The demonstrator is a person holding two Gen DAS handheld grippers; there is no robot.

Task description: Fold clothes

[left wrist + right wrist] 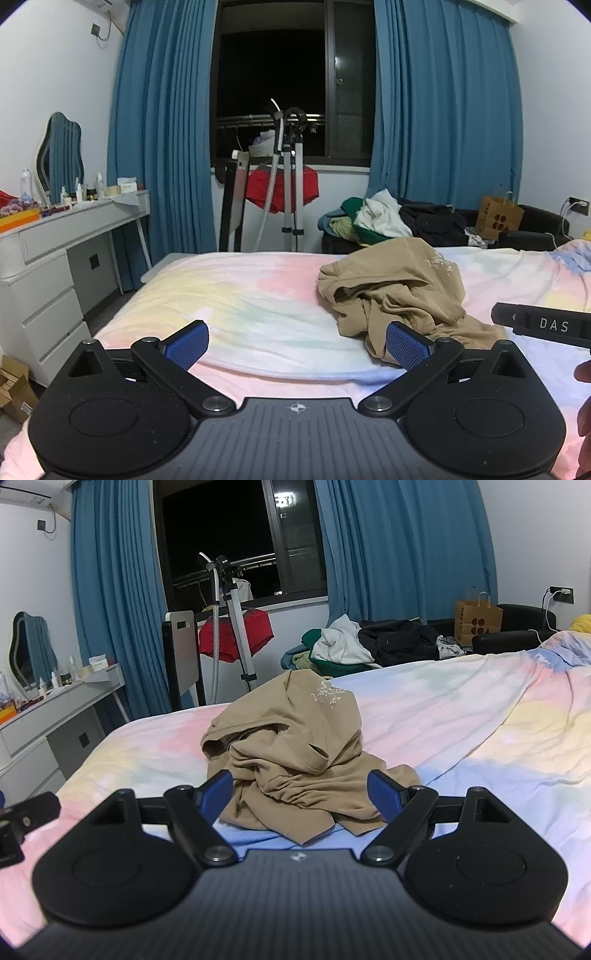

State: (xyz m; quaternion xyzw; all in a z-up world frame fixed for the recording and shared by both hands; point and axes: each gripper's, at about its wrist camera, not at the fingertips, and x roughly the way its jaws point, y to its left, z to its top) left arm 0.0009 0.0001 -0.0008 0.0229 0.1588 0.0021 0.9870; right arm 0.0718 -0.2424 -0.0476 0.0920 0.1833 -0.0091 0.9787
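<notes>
Both claws wide, nothing held. Left gripper (297, 345) hangs over bare bedspread (236, 295), its right pad (406, 345) just short of the shirt's near hem. Right gripper (300, 794) is squared up on the shirt itself, pads either side of the near folds, probably placed for a pinch there. Tan shirt (291, 753) sits mid-bed in a crumpled heap, not flat, not folded; pale print (327, 696) on the top hump. Can't tell where the sleeves or collar are in that bunch. Beyond the bed's far edge: pile of clothes (354, 644) on a dark sofa, likely the backlog. Paper bag (476, 618) beside it.
</notes>
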